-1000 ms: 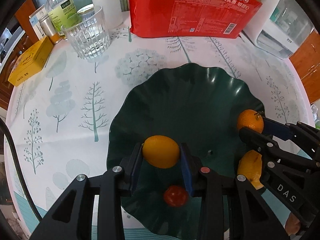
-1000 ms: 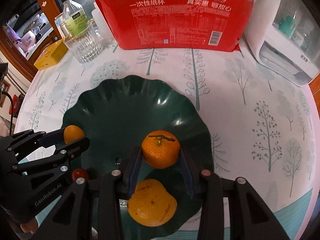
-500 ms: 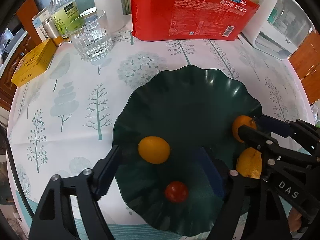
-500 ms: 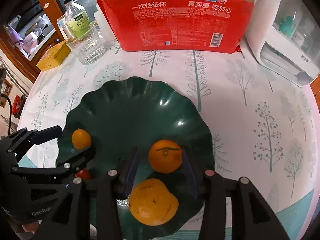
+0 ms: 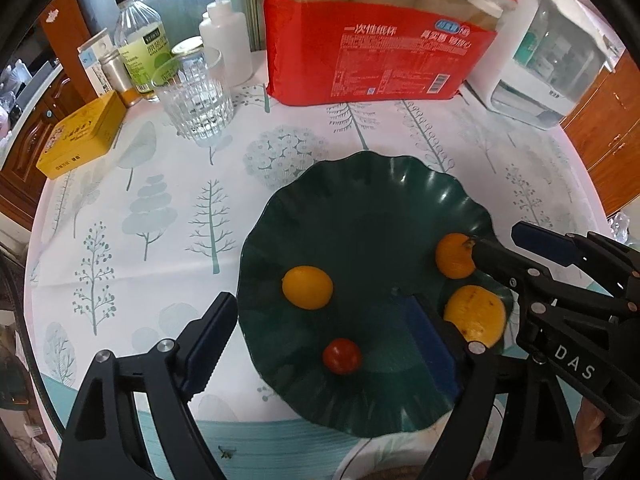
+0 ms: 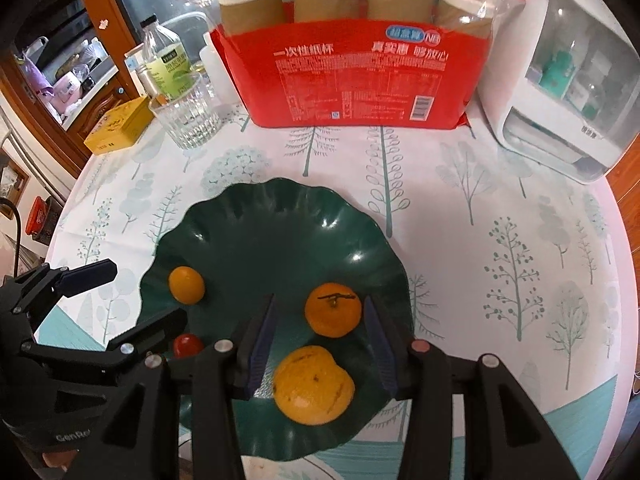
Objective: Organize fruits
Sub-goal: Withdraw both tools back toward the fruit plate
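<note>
A dark green wavy plate [image 5: 360, 208] [image 6: 256, 224] lies on the tablecloth and holds several fruits. A small yellow-orange fruit [image 5: 307, 287] [image 6: 186, 285] and a red cherry tomato [image 5: 341, 356] [image 6: 187, 345] lie on its left part. A tangerine with a stem [image 6: 333, 310] [image 5: 454, 256] and a larger orange [image 6: 314, 385] [image 5: 476, 314] lie on its right part. My left gripper [image 5: 320, 332] is open and empty, raised above the plate's near left. My right gripper [image 6: 318, 332] is open, its fingers either side of the tangerine without touching it.
A red bag of paper cups [image 5: 380, 56] [image 6: 360, 76] stands at the back. A glass [image 5: 196, 100], bottles [image 5: 140, 44] and a yellow box [image 5: 80, 136] are at the back left. A white appliance [image 5: 552, 52] [image 6: 568, 92] stands at the back right.
My left gripper opened, let go of the yellow-orange fruit onto the plate and pulled back. My right gripper opened off the tangerine and also drew back and up.
</note>
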The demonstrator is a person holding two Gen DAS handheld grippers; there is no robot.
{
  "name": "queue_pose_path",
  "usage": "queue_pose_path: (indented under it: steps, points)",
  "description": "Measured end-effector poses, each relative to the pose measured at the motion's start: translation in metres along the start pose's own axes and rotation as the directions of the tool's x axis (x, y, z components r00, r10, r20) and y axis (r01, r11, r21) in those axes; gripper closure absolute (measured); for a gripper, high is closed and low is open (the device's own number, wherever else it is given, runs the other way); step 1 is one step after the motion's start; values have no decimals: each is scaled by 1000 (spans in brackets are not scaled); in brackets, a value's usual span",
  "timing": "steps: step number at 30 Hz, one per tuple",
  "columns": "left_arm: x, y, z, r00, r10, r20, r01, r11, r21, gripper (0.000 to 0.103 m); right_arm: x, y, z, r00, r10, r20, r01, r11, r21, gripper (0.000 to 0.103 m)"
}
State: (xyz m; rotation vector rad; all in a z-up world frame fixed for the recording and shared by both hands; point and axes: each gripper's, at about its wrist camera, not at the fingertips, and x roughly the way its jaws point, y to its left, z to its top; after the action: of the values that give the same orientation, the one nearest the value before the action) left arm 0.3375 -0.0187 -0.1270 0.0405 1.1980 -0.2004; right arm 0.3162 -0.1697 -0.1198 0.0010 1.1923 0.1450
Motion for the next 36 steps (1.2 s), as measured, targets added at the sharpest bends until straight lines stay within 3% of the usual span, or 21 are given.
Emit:
queue_pose_path:
  steps: [18,36]
  points:
    - [-107,-2,-31,992,16,121,-13,1000,-25,16,-97,19,-20,993,21,115,-17,999,-36,58]
    - [-190,-23,-96,965,86,246,-65,994,-92,16,-174,17,-82,979,75,191,-61,995,-77,58]
